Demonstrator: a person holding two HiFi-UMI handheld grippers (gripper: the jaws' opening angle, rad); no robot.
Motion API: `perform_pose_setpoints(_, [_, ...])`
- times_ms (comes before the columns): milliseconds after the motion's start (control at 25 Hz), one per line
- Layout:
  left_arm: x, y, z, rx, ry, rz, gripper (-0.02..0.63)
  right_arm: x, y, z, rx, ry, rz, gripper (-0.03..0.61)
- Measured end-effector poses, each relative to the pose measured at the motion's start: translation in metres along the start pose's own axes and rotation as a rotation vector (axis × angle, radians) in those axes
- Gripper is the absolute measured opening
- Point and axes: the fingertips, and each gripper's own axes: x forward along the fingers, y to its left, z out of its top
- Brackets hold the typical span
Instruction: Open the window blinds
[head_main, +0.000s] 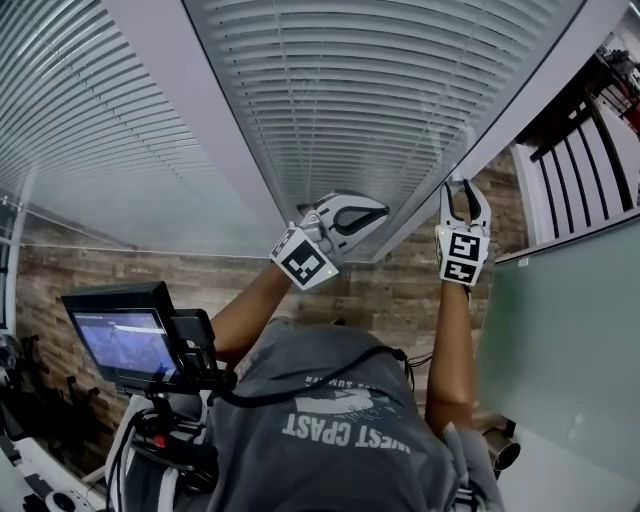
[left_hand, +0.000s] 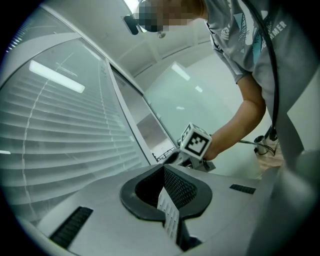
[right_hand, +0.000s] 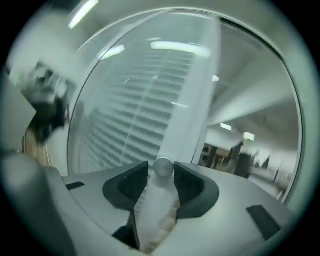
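The window blinds (head_main: 380, 90) take up most of what's in front of the person. They are lowered in two panels, the slats lying close together, with a broad pale frame post (head_main: 190, 110) between the panels. A frosted glass partition (head_main: 560, 350) stands off to the person's right. Past it is a dark slatted chair back (head_main: 590, 140).

The person, in a grey printed shirt (head_main: 340, 430), has both bare arms stretched out towards the right-hand panel. A small lit monitor (head_main: 125, 342) sits on a rig at the person's left side.

The left claw (head_main: 381, 212) is up by the bottom edge of the right-hand panel, close to the post. It is clenched on itself, its ribbed pads pressed together with nothing between them.

The right claw (head_main: 465, 188) points at that panel's right edge, beside the window frame. It is clamped on the blinds' translucent tilt wand (right_hand: 162, 167). The wand lies along the gap between the jaws, with its rounded end showing at their tips.
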Motion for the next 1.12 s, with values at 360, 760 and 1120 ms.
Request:
perform_pose_setpoints(360, [-0.005,-0.001,-0.006,-0.013,0.013,0.009,0.003,0.008,-0.016,-0.003,0.792,-0.125,0.125,0.123])
perform_pose_setpoints(760, [-0.007,-0.001,-0.009,-0.013,0.019,0.015,0.003,0.013,0.001,-0.003,-0.528,0.124,-0.088,0.12])
perform_pose_setpoints(1120, [-0.007,0.0,-0.011,-0.019,0.024,0.017,0.003,0.008,-0.025,-0.001,0.741,-0.128,0.124,0.126])
